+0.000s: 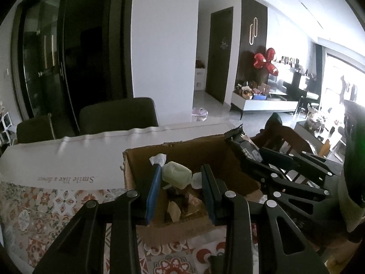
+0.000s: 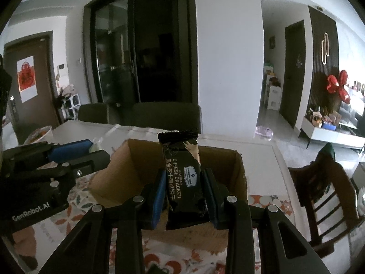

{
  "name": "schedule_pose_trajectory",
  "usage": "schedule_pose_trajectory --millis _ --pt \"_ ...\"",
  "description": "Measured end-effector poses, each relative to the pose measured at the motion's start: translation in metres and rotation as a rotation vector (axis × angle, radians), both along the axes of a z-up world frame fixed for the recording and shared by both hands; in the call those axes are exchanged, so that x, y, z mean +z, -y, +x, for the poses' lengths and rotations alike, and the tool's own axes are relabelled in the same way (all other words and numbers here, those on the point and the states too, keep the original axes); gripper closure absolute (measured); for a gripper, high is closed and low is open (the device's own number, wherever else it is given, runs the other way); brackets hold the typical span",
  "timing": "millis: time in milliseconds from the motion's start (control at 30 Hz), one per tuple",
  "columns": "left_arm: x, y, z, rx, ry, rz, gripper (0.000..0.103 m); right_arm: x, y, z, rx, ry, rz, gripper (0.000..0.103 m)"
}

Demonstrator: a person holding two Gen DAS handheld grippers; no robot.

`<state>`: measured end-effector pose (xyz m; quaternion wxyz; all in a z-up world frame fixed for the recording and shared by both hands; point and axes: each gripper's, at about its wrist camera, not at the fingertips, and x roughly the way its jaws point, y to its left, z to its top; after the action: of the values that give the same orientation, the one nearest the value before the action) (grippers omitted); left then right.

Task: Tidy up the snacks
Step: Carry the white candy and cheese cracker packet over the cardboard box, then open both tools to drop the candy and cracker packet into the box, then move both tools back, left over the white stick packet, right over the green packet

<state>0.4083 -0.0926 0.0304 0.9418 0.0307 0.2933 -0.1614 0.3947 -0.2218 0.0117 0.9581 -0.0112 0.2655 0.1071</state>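
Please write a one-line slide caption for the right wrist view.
Right gripper holds a black cheese cracker packet upright over the open cardboard box.

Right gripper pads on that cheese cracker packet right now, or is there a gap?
Touching. The right wrist view shows the cheese cracker packet standing upright between the right gripper fingers, both pads pressed against its sides above the cardboard box.

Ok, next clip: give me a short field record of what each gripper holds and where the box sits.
left gripper: shut on a pale green wrapped candy, above the box
right gripper: shut on a black cheese cracker pack, upright, above the box
box: open cardboard, on a patterned tablecloth
box contents: a few wrapped snacks at the bottom, too dim to name
behind box: white tray, dark chairs
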Motion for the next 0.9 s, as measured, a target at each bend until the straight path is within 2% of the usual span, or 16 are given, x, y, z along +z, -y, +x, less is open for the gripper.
schedule_pose_trajectory --millis 233,367,400,433,467,633,667,700,767,800,900 --pt "-0.018 0.008 0.025 0.008 -0.049 0.021 0.067 -0.018 0.009 0.025 0.006 -0.052 0.018 0.069" --pt "-0.024 0.009 0.032 0.008 -0.069 0.025 0.060 -0.022 0.009 0.033 -0.003 -0.074 0.029 0.068" --pt "-0.025 0.009 0.034 0.012 -0.067 0.029 0.059 -0.023 0.010 0.035 -0.008 -0.082 0.031 0.065" --pt "-0.024 0.010 0.032 0.016 -0.063 0.033 0.059 -0.023 0.012 0.035 -0.013 -0.086 0.036 0.056" --pt "-0.023 0.011 0.031 0.017 -0.054 0.038 0.057 -0.022 0.014 0.034 -0.021 -0.078 0.043 0.053" --pt "-0.021 0.006 0.020 0.044 -0.027 0.046 0.049 -0.016 0.015 0.024 -0.060 -0.038 0.022 0.052" --pt "-0.020 0.006 0.015 0.058 -0.016 0.054 0.042 -0.014 0.016 0.022 -0.070 -0.030 0.014 0.052" --pt "-0.019 0.005 0.012 0.068 -0.009 0.057 0.038 -0.013 0.016 0.019 -0.080 -0.022 0.004 0.050" --pt "-0.017 0.002 0.003 0.070 0.012 0.056 0.036 -0.010 0.017 0.011 -0.102 0.002 -0.015 0.041" --pt "-0.016 0.000 -0.002 0.073 0.022 0.060 0.031 -0.009 0.017 0.007 -0.108 0.013 -0.021 0.040" --pt "-0.014 -0.002 -0.016 0.072 0.051 0.061 0.028 -0.005 0.018 -0.007 -0.123 0.035 -0.031 0.036"
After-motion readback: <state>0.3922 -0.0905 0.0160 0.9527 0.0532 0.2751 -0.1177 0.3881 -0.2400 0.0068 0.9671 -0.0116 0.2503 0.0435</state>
